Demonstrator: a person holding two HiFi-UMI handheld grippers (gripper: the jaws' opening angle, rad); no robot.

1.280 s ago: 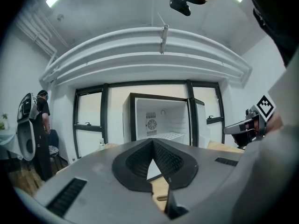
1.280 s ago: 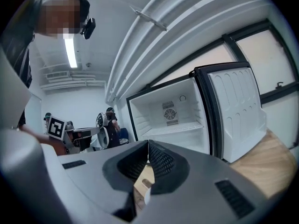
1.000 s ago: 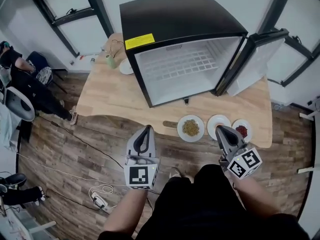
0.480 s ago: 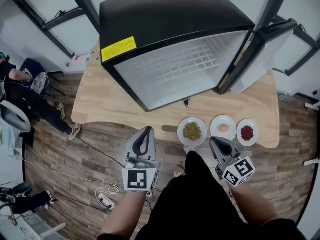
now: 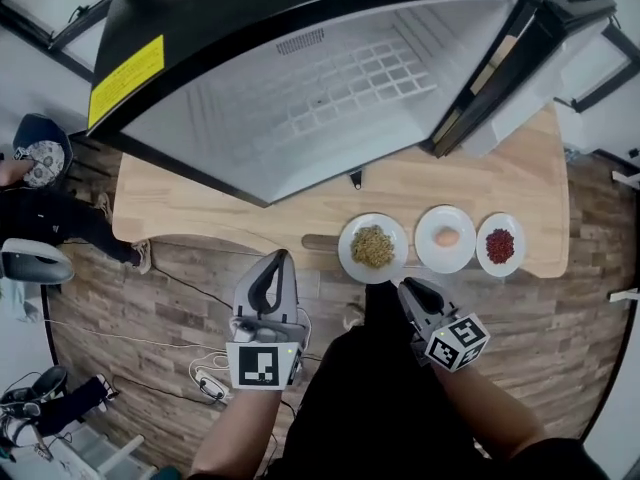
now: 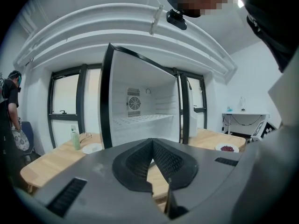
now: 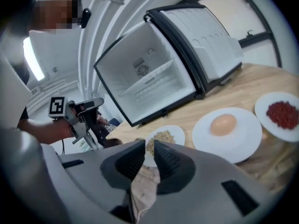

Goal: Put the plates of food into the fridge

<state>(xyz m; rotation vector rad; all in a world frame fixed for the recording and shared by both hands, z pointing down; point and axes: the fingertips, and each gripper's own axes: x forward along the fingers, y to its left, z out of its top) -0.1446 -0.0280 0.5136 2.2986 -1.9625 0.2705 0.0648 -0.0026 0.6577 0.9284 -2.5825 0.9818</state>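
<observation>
Escaping the head view: fridge fan (image 6: pixel 134 102); left gripper (image 6: pixel 152 142), right gripper (image 7: pixel 145 146) clenched, empty.

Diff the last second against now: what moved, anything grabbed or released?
The right claw pulled back from the egg plate's near edge and now sits off the table, just short of the grain plate. The left claw shifted only slightly. The head camera leaned in; the fridge fills more of its view. Nothing grabbed or released; both claws empty. The plates and the open fridge door stayed put.
</observation>
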